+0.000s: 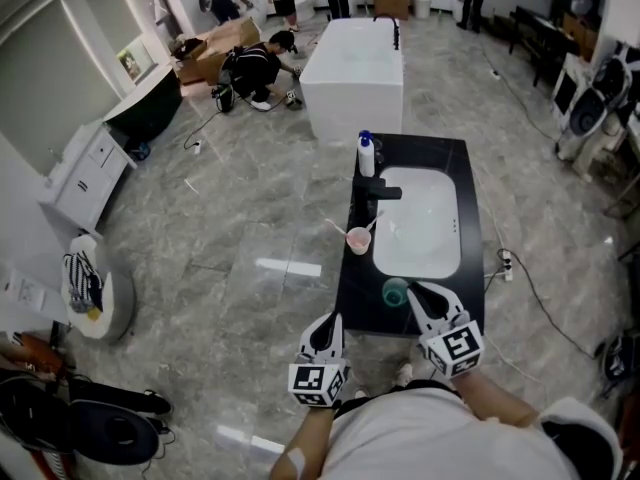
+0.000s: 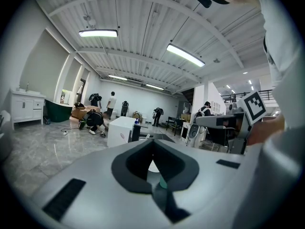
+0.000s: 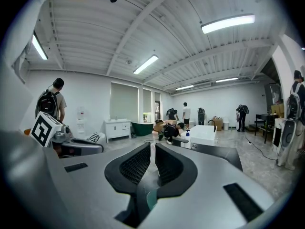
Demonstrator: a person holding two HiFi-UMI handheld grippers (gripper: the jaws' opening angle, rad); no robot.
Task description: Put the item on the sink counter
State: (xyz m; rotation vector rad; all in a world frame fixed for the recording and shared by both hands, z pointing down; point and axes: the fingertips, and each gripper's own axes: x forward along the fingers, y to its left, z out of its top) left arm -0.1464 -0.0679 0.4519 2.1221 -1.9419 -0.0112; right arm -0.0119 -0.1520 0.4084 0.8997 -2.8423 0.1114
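The black sink counter point(image 1: 452, 153) with its white basin point(image 1: 420, 220) lies just ahead of me. On it stand a white bottle with a blue cap point(image 1: 366, 155), a black faucet point(image 1: 380, 193), a pink cup point(image 1: 358, 239) with a toothbrush, and a teal cup point(image 1: 395, 291) near the front edge. My right gripper point(image 1: 417, 290) hovers over the counter's front, its tips beside the teal cup, jaws shut and empty point(image 3: 153, 144). My left gripper point(image 1: 331, 320) hangs by the counter's front left corner, shut with nothing in it point(image 2: 152, 141).
A white bathtub point(image 1: 352, 63) stands beyond the counter. A person crouches by boxes point(image 1: 258, 66) at the back left. A white cabinet point(image 1: 85, 173) and a round stool with striped cloth point(image 1: 92, 288) stand at left. A cable and power strip point(image 1: 507, 265) lie right of the counter.
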